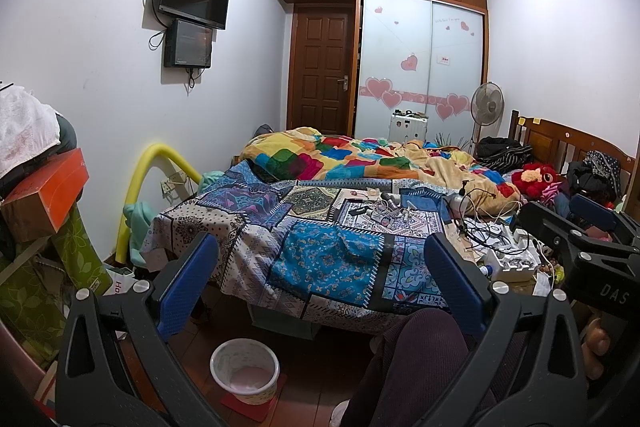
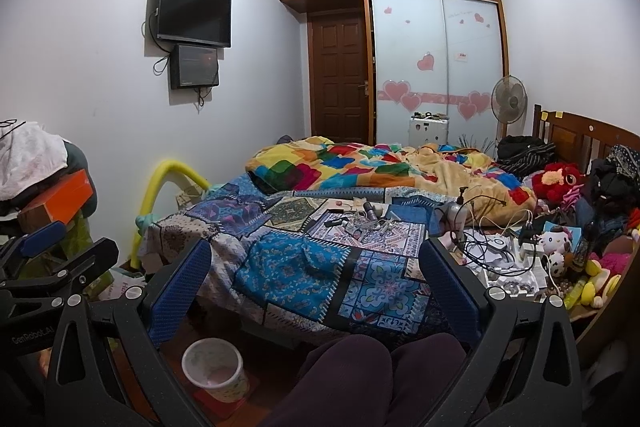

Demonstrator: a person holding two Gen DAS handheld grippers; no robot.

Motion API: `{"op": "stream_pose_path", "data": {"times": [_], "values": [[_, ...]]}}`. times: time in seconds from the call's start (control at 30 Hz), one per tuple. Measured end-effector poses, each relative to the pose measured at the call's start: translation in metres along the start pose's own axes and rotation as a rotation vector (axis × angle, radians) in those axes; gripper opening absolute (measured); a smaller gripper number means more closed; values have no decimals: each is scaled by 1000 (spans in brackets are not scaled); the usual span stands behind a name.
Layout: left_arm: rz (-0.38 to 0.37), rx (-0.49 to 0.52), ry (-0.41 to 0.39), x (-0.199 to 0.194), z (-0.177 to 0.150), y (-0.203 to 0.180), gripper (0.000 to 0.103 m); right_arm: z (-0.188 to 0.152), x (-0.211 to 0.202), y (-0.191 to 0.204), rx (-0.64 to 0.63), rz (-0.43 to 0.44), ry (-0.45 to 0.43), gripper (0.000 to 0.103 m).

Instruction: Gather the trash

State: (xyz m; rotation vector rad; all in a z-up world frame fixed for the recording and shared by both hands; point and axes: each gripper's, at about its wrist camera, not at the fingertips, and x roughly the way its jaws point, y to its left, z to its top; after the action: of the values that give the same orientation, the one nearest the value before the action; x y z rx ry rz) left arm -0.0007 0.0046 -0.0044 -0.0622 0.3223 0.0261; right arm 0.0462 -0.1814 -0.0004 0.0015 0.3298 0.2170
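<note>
Both claws gape wide and empty: my left claw (image 1: 320,283) reads "DAS" on its neighbour, my right claw (image 2: 316,287) "GenRobot.AI". Wastebasket (image 1: 245,370) stands on the floor by my knees; bed (image 2: 304,267) clutter is too tangled to identify.

A lived-in home bedroom. An unmade bed (image 2: 360,195) fills it, a sliding wardrobe (image 2: 436,67) with heart stickers behind, a television (image 2: 194,13) on the wall
</note>
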Motion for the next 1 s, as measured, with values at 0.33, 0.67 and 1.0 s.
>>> {"op": "stream_pose_path", "data": {"times": [0.33,0.67,1.0], "values": [[-3,-4,12,11,2,-4,103,-3,7,1,9,11,18,103],[-1,-7,35,53,22,-11,103,12,33,-25,29,2,39,103],[-28,-8,82,139,56,-24,103,35,86,-64,45,-59,79,103]]}}
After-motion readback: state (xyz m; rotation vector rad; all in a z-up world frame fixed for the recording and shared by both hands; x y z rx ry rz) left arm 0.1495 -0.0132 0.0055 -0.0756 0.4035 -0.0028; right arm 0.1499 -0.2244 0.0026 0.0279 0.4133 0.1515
